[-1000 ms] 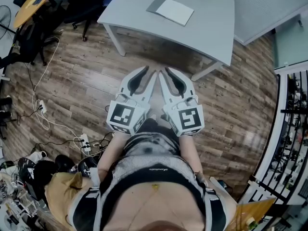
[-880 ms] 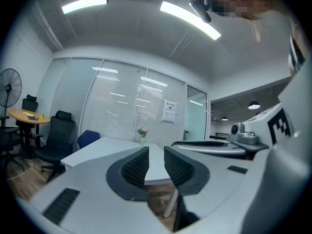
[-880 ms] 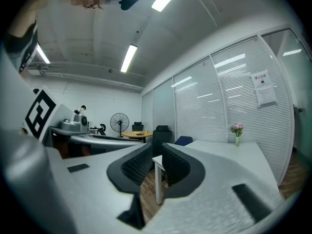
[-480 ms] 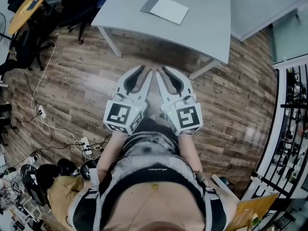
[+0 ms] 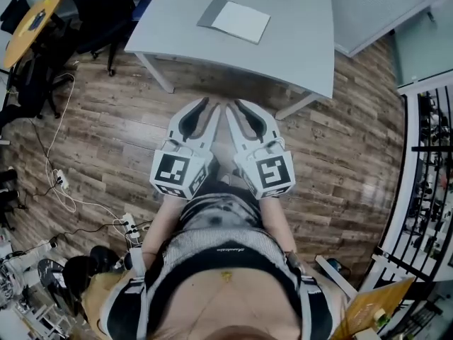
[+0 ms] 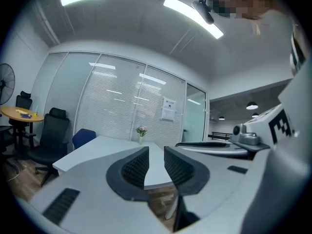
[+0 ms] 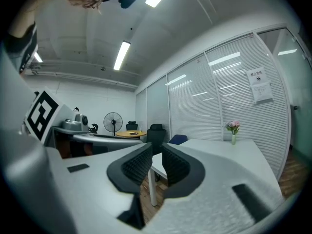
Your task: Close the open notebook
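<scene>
The wooden floor (image 5: 106, 133) fills most of the head view. The person stands on it short of the worktop (image 5: 297, 48), so nothing on that surface is within reach. Both tongs are held close together in front of the body and point level at the worktop, which looks like a carrying posture for the approach rather than a grasp.

The left tongs (image 5: 211, 105) have their jaws a narrow gap apart with nothing between them; only the worktop edge and floor show through. The right tongs (image 5: 236, 105) are the same: slightly parted and empty.

The notebook (image 5: 233, 20) lies open and flat on the worktop, toward its far left, well apart from both tongs. It has a grey leaf on its left and a white page on its right. Closing it probably means folding one side over the other.
</scene>
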Action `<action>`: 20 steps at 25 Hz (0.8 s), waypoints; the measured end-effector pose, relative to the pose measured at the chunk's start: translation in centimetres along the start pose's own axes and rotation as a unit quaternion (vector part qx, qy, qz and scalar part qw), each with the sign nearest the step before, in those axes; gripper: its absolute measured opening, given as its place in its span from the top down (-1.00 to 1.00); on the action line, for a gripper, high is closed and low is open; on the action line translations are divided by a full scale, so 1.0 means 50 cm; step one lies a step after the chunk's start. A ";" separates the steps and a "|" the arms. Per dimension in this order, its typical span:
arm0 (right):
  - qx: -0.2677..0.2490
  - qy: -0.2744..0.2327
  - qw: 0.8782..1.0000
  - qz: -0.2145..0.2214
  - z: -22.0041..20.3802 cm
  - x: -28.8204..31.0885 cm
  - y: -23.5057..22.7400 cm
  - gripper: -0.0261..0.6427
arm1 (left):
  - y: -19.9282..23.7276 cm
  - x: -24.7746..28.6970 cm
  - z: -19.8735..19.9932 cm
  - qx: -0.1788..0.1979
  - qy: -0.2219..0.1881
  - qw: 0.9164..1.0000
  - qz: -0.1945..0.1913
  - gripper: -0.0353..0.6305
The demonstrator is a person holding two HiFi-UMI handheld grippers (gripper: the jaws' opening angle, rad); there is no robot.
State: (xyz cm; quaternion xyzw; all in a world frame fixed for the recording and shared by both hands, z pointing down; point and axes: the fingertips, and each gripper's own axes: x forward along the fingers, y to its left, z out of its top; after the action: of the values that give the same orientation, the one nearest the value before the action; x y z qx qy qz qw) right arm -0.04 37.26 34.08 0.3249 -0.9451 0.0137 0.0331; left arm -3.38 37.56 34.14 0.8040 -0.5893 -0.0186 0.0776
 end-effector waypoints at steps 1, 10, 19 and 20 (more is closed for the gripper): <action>0.002 0.000 1.000 -0.001 -0.002 0.008 -0.006 0.73 | 0.006 0.008 0.000 0.000 0.001 1.000 -0.001 0.69; 0.005 0.008 1.000 -0.006 -0.007 0.075 -0.056 0.73 | 0.048 0.082 -0.003 0.001 0.010 1.000 -0.010 0.69; 0.002 0.013 1.000 -0.018 -0.007 0.143 -0.109 0.73 | 0.098 0.157 0.006 -0.001 0.013 1.000 -0.017 0.69; 0.002 0.014 1.000 -0.020 -0.007 0.151 -0.112 0.73 | 0.105 0.163 0.007 -0.002 0.013 1.000 -0.019 0.69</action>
State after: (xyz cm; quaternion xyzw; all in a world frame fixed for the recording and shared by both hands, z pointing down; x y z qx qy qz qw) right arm -2.53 28.22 34.99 0.3432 -0.9379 0.0196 0.0463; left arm -5.88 28.26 35.08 0.8152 -0.5726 -0.0103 0.0864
